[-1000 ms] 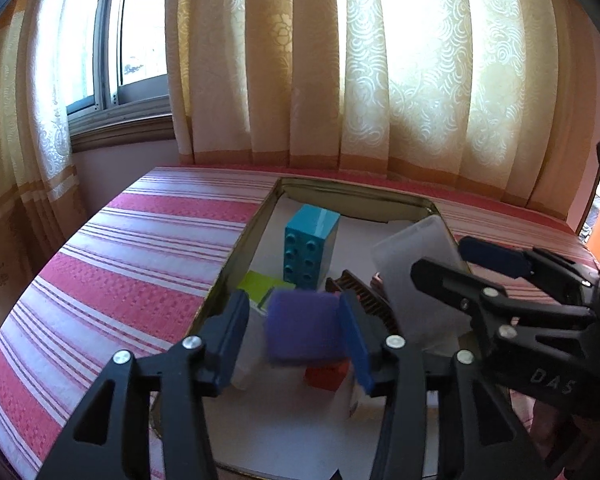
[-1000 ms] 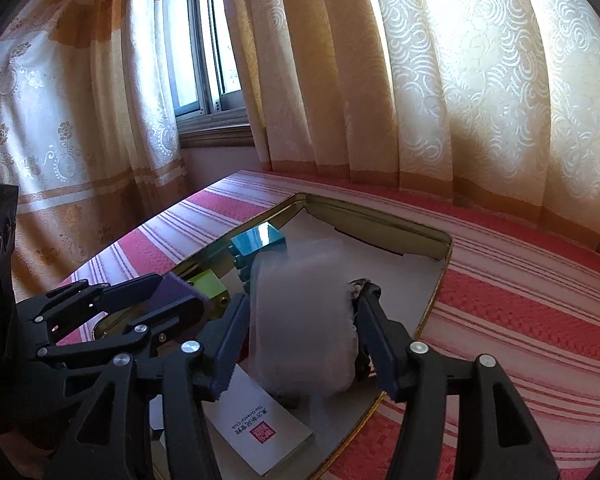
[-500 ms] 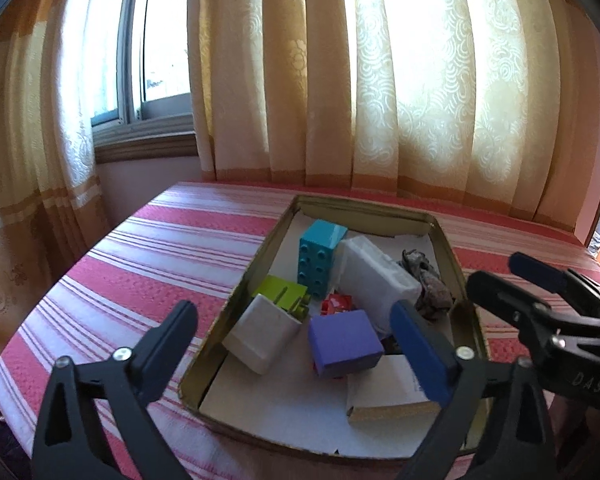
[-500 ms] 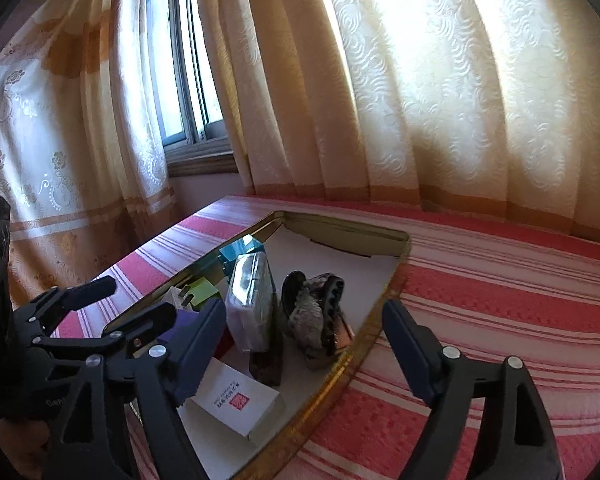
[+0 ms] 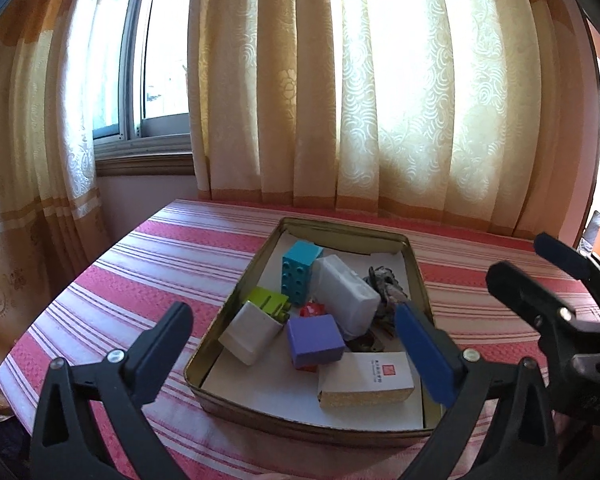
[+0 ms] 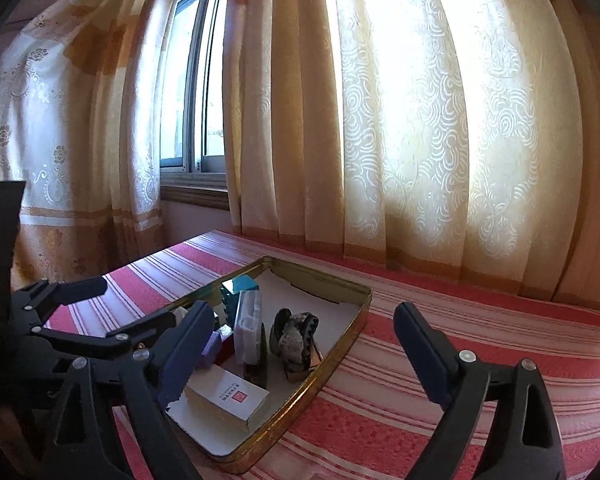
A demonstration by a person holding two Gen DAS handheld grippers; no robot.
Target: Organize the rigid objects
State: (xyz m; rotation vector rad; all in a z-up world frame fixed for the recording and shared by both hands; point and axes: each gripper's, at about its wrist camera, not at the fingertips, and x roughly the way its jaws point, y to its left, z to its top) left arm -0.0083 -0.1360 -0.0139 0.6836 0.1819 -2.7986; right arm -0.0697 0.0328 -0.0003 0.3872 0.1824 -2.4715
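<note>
Purple block [image 5: 315, 340] and white case [image 5: 346, 295] now lie in the tin [image 5: 236, 300]; we see both tongs, left [image 5: 296, 344] and right [image 6: 304, 350], emptied, the right's jaws spreading apart.

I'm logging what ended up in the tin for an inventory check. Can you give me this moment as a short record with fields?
container: gold metal tin on striped red tablecloth
contents: teal building brick, white plastic case, purple block, white box with red seal, white and green plug adapter, dark hair claw
left gripper: jaws opening, nothing between them
right gripper: jaws opening, nothing between them
</note>
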